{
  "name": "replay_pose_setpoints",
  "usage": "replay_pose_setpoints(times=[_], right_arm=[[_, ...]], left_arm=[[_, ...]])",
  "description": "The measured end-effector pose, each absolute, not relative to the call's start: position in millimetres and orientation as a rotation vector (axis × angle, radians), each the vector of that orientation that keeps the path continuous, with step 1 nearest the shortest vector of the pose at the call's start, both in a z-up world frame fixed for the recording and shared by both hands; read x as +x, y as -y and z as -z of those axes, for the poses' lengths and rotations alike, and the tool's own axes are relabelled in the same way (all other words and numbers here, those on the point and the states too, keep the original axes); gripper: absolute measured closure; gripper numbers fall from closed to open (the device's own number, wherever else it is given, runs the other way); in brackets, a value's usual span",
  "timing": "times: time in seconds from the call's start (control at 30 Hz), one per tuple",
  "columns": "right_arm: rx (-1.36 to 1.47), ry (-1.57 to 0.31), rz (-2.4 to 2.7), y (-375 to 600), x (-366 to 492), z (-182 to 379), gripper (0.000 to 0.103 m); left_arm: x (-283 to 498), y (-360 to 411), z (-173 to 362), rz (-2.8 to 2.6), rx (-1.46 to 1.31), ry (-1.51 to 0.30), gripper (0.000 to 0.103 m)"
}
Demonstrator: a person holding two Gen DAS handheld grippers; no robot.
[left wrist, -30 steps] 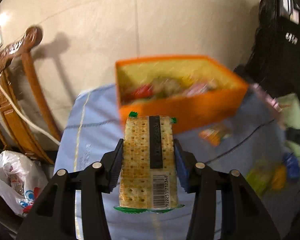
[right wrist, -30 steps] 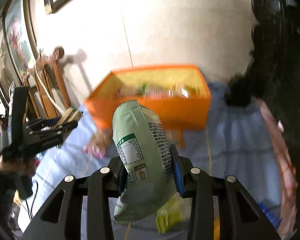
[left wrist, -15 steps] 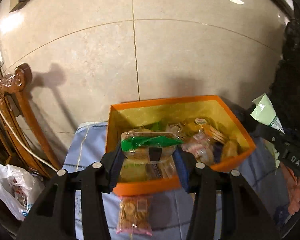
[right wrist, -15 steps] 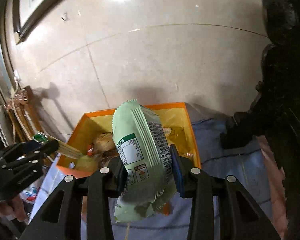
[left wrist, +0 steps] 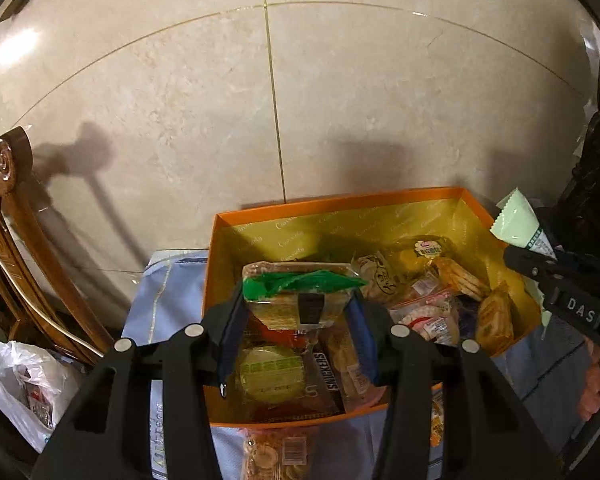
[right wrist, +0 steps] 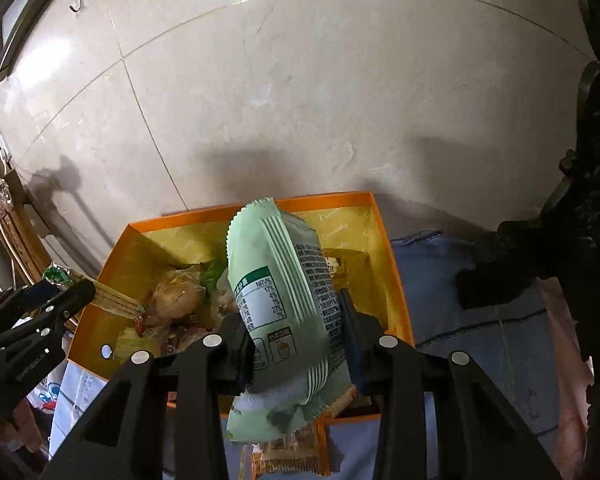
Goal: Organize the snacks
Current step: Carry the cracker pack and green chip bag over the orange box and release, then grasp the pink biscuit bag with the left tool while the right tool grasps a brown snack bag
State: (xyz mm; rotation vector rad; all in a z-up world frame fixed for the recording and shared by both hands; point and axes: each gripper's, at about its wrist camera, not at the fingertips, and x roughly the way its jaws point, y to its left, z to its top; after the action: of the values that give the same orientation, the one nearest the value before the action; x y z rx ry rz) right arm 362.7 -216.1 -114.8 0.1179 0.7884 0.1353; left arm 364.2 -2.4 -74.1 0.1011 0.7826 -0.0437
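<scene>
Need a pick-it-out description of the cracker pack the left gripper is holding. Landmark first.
Find the orange box with the yellow lining on the blue tablecloth against the tiled wall. Above its near left part, the left gripper clamps the cracker pack between blue pads. Unlike the loose snacks below it, it is a clear-wrapped stack of square crackers with a green crimped end and a black label strip.

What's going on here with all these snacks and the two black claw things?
A person is sorting snacks into an orange box on a blue cloth, using a handheld gripper in each hand. The left gripper is clamped on a cracker packet held over the box, which already holds many snacks. The right gripper grips a pale green snack bag, also above the box. Neither item is released yet.
</scene>
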Motion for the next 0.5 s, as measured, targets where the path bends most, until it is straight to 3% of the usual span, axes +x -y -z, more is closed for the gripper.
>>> replay_pose_setpoints(times=[0.03, 0.07, 0.1, 0.5], right_arm=[[0.129, -0.792, -0.143, 215.8, 365.8, 115.7, 0.028], [0.143, -0.805, -0.139, 215.2, 368.8, 116.1, 0.009], [0.155, -0.812, -0.120, 216.0, 369.2, 115.7, 0.003], [0.042, -0.776, -0.061, 231.0, 307.1, 95.1, 0.003]], left_arm=[[365.0, 3.1, 74.3, 0.038, 0.105, -0.782, 0.051], [365.1, 3.6, 74.0, 0.028, 0.113, -0.781, 0.024], [365.0, 3.9, 73.3, -0.002, 0.126, -0.774, 0.005], [325.9, -45.2, 60.8, -0.075, 0.143, -0.755, 0.004]])
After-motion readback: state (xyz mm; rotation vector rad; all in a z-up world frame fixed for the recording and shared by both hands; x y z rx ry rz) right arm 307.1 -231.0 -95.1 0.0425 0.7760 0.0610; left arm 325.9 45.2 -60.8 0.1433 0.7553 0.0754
